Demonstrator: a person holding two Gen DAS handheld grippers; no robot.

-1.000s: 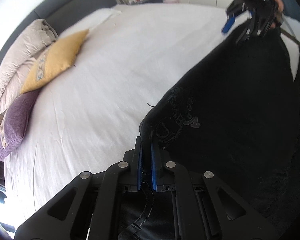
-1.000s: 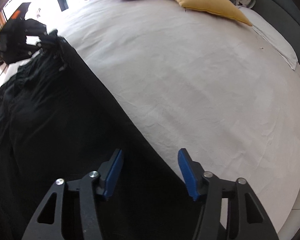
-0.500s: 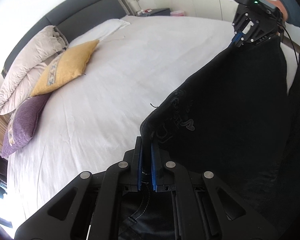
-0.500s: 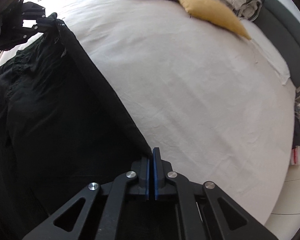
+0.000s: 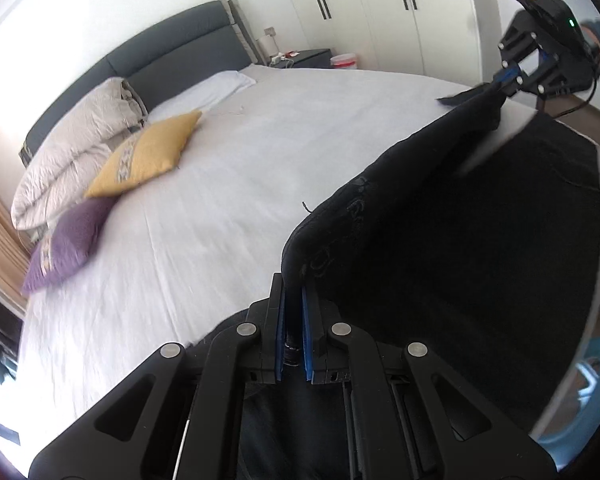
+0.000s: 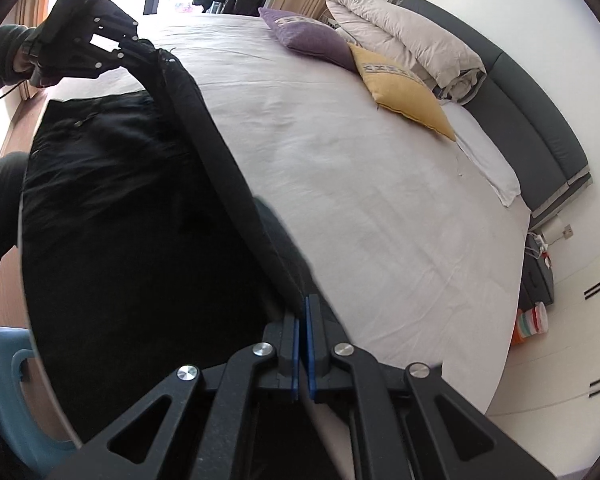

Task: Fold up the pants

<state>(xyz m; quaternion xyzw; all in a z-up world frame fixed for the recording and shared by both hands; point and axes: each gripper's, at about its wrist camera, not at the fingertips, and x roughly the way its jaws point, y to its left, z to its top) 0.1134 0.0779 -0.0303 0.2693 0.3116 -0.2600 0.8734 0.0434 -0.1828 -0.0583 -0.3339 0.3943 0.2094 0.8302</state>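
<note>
**Q:** Left wrist view first: what is the tool doing, and where are the pants?

**A:** The left gripper [image 5: 293, 322] is clamped on a thick edge of the black pants [image 5: 460, 248]; cloth fills the narrow gap between its blue pads. From there the edge runs, lifted off the sheet, up to the right gripper [image 5: 510, 76] at the far upper right, which pinches the other end. The rest of the pants lies spread near the edge of the white bed [image 5: 228, 184], toward the person.

**Q:** And from the right wrist?

**A:** The right gripper [image 6: 302, 334] is pressed nearly shut, with the dark fabric edge caught between its pads. The pants [image 6: 132, 248] fill the left half of the picture. The lifted edge stretches as a taut band to the left gripper [image 6: 130, 54] at upper left.

**Q:** What step does this look like, and how should it be done well?

**A:** I judge it to be carrying one long edge over to fold the pants lengthwise. Both grips should remain tight and level, the edge kept taut between them so the layer does not sag or twist, then laid down aligned with the opposite edge before letting go.

**Q:** Anything in the way?

**A:** A yellow cushion [image 5: 146, 160], a purple cushion [image 5: 66, 242] and a rolled duvet [image 6: 408, 40] sit well apart, by the headboard.
</note>
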